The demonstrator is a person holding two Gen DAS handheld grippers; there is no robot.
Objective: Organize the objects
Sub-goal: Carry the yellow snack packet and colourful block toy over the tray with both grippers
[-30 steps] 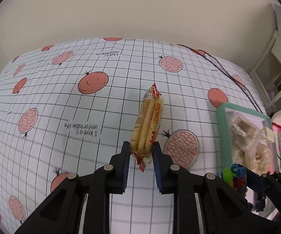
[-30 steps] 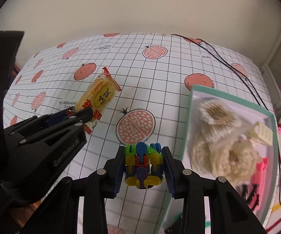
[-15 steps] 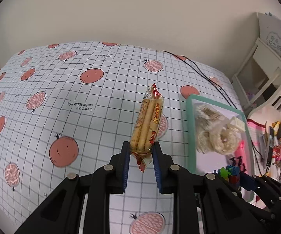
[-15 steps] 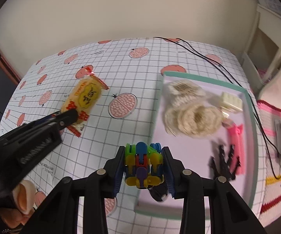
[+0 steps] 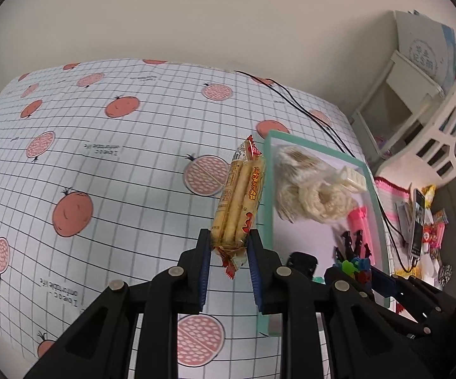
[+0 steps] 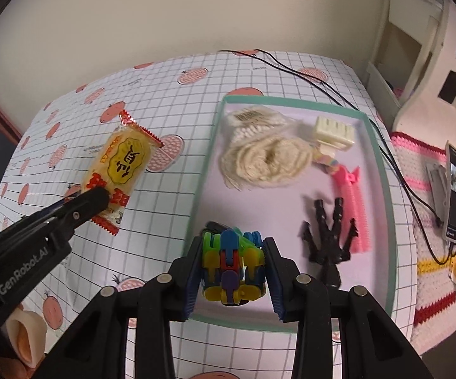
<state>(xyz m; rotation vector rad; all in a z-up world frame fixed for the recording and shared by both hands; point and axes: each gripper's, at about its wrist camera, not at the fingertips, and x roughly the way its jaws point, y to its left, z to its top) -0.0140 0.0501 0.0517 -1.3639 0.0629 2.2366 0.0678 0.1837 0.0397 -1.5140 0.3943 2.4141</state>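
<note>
Left hand-held gripper [image 5: 229,249] grips a yellow snack packet [image 5: 240,202] above the surface [image 5: 101,158] — right hand-held gripper [image 6: 232,268] clamps a multicoloured plastic toy [image 6: 232,267] over the green-rimmed tray [image 6: 382,170]

Both wrist views look down-forward from above table; shared: teal tray [image 5: 267,189] [image 6: 209,145], snack packet [image 5: 239,202] [image 6: 123,167].
</note>
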